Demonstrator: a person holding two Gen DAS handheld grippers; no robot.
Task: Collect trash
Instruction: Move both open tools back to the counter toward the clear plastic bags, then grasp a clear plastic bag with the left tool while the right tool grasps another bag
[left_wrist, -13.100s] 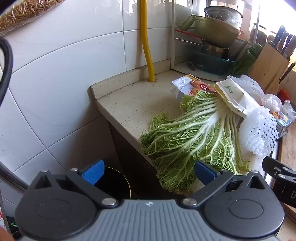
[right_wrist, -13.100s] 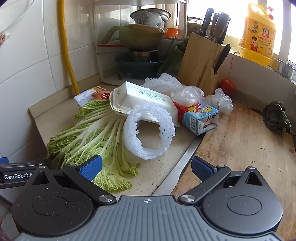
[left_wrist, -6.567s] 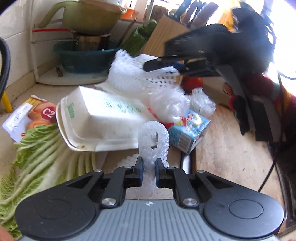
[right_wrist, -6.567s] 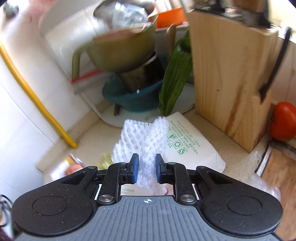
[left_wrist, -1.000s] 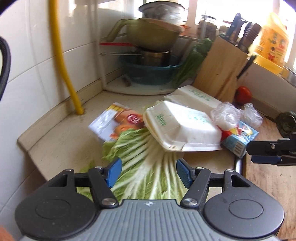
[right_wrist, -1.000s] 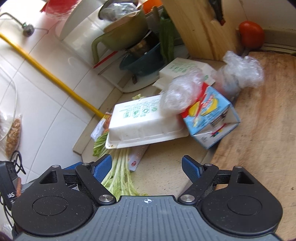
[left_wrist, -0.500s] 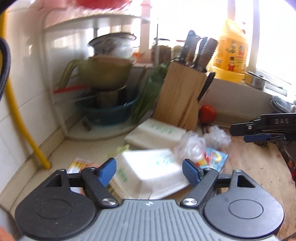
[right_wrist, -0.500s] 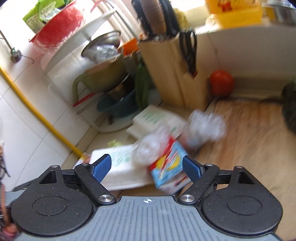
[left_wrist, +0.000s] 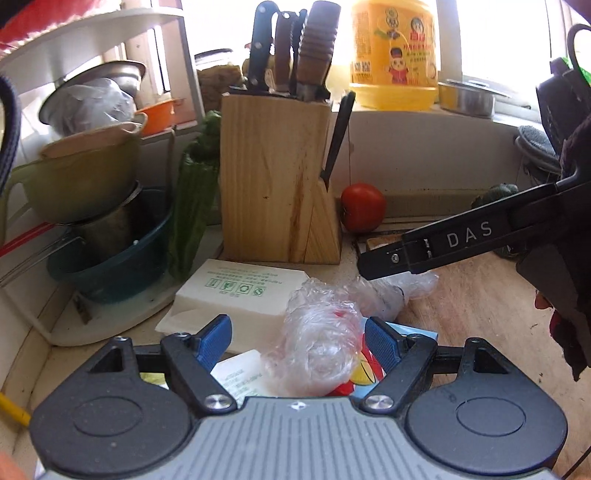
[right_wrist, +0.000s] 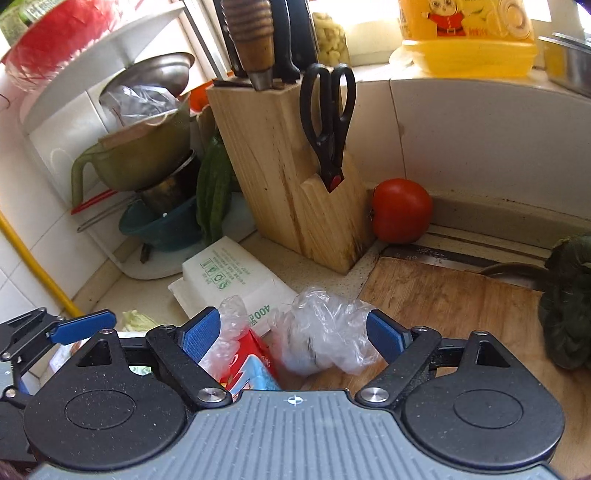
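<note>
Left gripper (left_wrist: 299, 338): jaws apart, just been opening; a crumpled plastic wad (left_wrist: 319, 339) shows between the blue pads, neither pad pressing on it. Tilted down toward the counter.
Right gripper (right_wrist: 295, 332): jaws wide apart, just opened a little further; a second plastic wad (right_wrist: 325, 339) lies between the pads, unclamped. Also angled down; in the left view one of its fingers crosses from the right above that wad.
Trash, near: left wad sits on a carton (left_wrist: 369, 373), red and blue, seen also under the right gripper's left pad (right_wrist: 251, 362). A white foam box (left_wrist: 240, 360) edge shows just left of the carton.
Trash, further: second foam box (right_wrist: 229, 280), green print on its lid, lies flat between the wads and the knife block.
Edges: right wad rests at the near-left corner of the cutting board (right_wrist: 461, 306), where wood meets the speckled counter (right_wrist: 306, 266).
Open room: board bare to the right, up to a dark leafy clump (right_wrist: 565, 302) at its far-right side.
In the way, far: knife block (left_wrist: 273, 177) stands close behind the foam box, scissors (right_wrist: 328, 122) slotted in its side. Tomato (right_wrist: 400, 210) just right of the block, against the wall.
Far left: stacked bowls (left_wrist: 88, 206) on a corner rack, green vegetable (right_wrist: 214, 192) leaning between bowls and block.
Sill: yellow jug (left_wrist: 393, 55) behind the block.
</note>
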